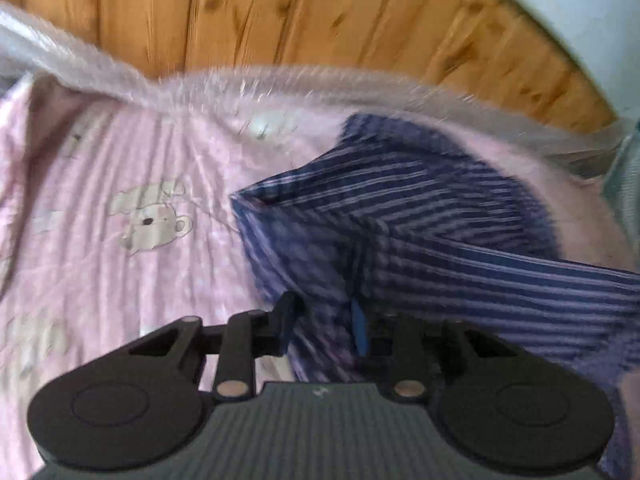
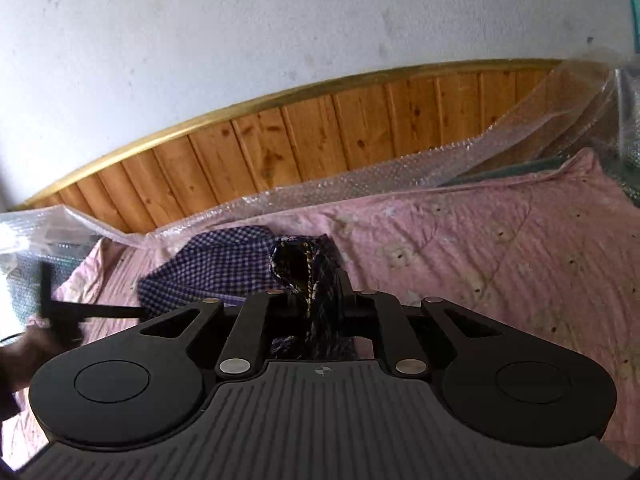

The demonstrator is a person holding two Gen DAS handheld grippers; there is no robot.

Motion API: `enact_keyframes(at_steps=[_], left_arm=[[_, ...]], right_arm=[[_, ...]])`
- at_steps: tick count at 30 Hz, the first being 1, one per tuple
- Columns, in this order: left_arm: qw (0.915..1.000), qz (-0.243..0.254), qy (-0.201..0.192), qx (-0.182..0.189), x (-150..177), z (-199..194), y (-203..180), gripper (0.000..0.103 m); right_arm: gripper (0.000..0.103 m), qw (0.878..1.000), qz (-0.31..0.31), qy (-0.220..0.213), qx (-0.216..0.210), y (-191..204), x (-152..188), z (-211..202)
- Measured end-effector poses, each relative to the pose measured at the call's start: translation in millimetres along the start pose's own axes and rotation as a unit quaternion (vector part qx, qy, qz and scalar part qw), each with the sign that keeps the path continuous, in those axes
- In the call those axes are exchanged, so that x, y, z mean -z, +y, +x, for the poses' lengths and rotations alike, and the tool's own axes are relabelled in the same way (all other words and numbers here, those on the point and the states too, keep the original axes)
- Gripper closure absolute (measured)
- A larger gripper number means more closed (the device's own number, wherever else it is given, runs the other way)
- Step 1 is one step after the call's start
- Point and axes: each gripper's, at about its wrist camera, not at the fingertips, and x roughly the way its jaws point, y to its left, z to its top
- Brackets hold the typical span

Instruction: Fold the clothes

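A navy and white checked garment (image 1: 420, 232) lies bunched on the pink bed sheet (image 1: 120, 200). My left gripper (image 1: 324, 320) is shut on a fold of the garment at its near edge; the view is blurred. In the right wrist view the garment (image 2: 216, 264) lies at centre left, and my right gripper (image 2: 308, 300) is shut on a bunched part of it with a yellowish trim, lifted off the sheet (image 2: 480, 248). The left gripper (image 2: 56, 304) shows at the far left.
A wooden headboard (image 2: 280, 148) runs along the far side below a white wall (image 2: 280, 20). Bubble wrap (image 2: 360, 176) lines the bed's far edge. The pink sheet carries bear prints (image 1: 152, 216). Sheet extends to the right of the garment.
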Motion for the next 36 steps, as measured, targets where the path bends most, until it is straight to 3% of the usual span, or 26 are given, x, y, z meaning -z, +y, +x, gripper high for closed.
enact_keyframes(at_steps=[3, 6, 9, 10, 12, 14, 15, 17, 20, 23, 25, 27, 29, 31, 34, 36], left_arm=[[0.9998, -0.007, -0.018, 0.010, -15.1, 9.7, 11.0, 0.087], [0.9991, -0.030, -0.014, 0.025, -25.4, 15.7, 23.0, 0.090], [0.9989, -0.035, -0.007, 0.030, -29.6, 14.9, 26.3, 0.090], [0.9989, -0.036, -0.004, 0.030, -30.1, 14.2, 26.7, 0.090], [0.9987, -0.041, -0.004, 0.029, -31.9, 7.2, 28.0, 0.087], [0.9981, -0.053, -0.012, 0.030, -28.3, -8.7, 30.6, 0.085], [0.9978, -0.057, -0.017, 0.030, -25.8, -17.8, 32.6, 0.082], [0.9975, -0.058, -0.026, 0.030, -11.0, -44.7, 32.3, 0.081], [0.9978, -0.049, -0.037, 0.025, 27.8, -98.6, 21.8, 0.078], [0.9972, -0.041, -0.036, 0.051, 80.9, -153.1, -8.6, 0.071], [0.9971, -0.024, -0.028, 0.067, 122.5, -179.0, -39.5, 0.068], [0.9957, -0.017, -0.007, 0.090, 162.8, -192.7, -67.5, 0.067], [0.9943, -0.016, 0.022, 0.103, 199.0, -198.5, -90.9, 0.067], [0.9934, -0.025, 0.045, 0.102, 230.9, -199.7, -107.8, 0.067], [0.9915, -0.063, 0.057, 0.099, 261.8, -203.4, -117.4, 0.066], [0.9877, -0.106, 0.048, 0.105, 273.0, -207.7, -115.4, 0.062]], right_arm=[[0.092, 1.000, 0.000, -0.006, -0.001, 21.3, 3.6, -13.1], [0.092, 0.998, -0.021, -0.008, -0.060, 65.9, 16.6, -42.8], [0.092, 0.988, -0.070, 0.007, -0.138, 123.5, 36.4, -71.8], [0.092, 0.979, -0.104, 0.024, -0.174, 145.4, 49.9, -78.7], [0.092, 0.950, -0.176, 0.105, -0.234, 189.5, 91.5, -77.8], [0.092, 0.920, -0.239, 0.180, -0.253, 216.2, 149.2, -66.8], [0.092, 0.903, -0.268, 0.214, -0.259, 227.6, 177.9, -61.1], [0.092, 0.881, -0.308, 0.261, -0.248, 232.2, 232.7, -48.3], [0.092, 0.864, -0.354, 0.271, -0.232, 226.7, 275.9, -41.3], [0.080, 0.867, -0.356, 0.251, -0.243, 221.4, 284.2, -47.0], [0.063, 0.866, -0.363, 0.241, -0.245, 220.8, 287.8, -52.6], [0.049, 0.860, -0.390, 0.225, -0.239, 219.7, 297.5, -64.2], [0.048, 0.857, -0.409, 0.212, -0.233, 216.0, 300.2, -81.5], [0.039, 0.859, -0.403, 0.199, -0.245, 207.4, 290.6, -102.4], [0.020, 0.884, -0.336, 0.179, -0.272, 179.8, 264.3, -125.3], [0.019, 0.902, -0.304, 0.165, -0.258, 158.5, 254.7, -127.0]])
